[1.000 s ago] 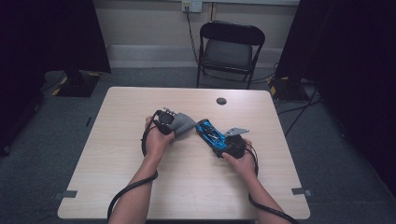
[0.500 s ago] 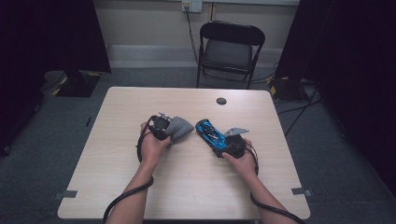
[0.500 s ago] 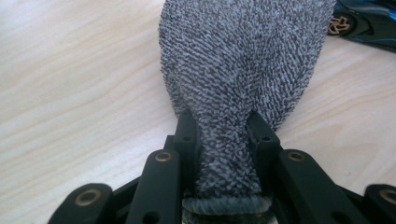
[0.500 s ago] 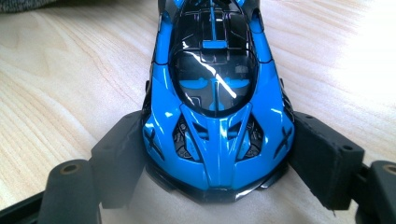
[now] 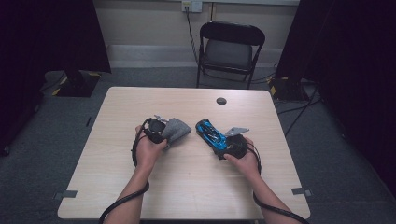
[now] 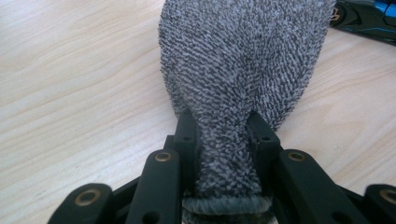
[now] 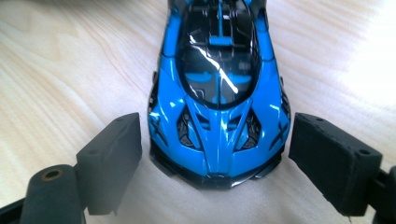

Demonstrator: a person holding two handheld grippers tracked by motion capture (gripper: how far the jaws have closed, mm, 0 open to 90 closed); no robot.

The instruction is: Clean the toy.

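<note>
A grey fuzzy cloth (image 5: 177, 128) rests on the wooden table (image 5: 187, 186), left of centre. My left gripper (image 5: 167, 134) is shut on one end of it. In the left gripper view the cloth (image 6: 243, 60) bunches tightly between the two black jaws of the left gripper (image 6: 223, 135). A blue and black toy sports car (image 5: 210, 132) stands on the table to the right. My right gripper (image 5: 223, 144) is open, its jaws having just been opening. The car (image 7: 217, 84) sits between its pads (image 7: 112, 158) with a gap on each side.
A small black round disc (image 5: 221, 101) lies near the table's far edge. A black folding chair (image 5: 231, 46) stands behind the table. Cables trail from both grippers over the near edge. A corner of the car (image 6: 369, 16) shows beyond the cloth.
My left hand has drawn the cloth a little to the left, away from the car. The right hand and the car have stayed where they were.
</note>
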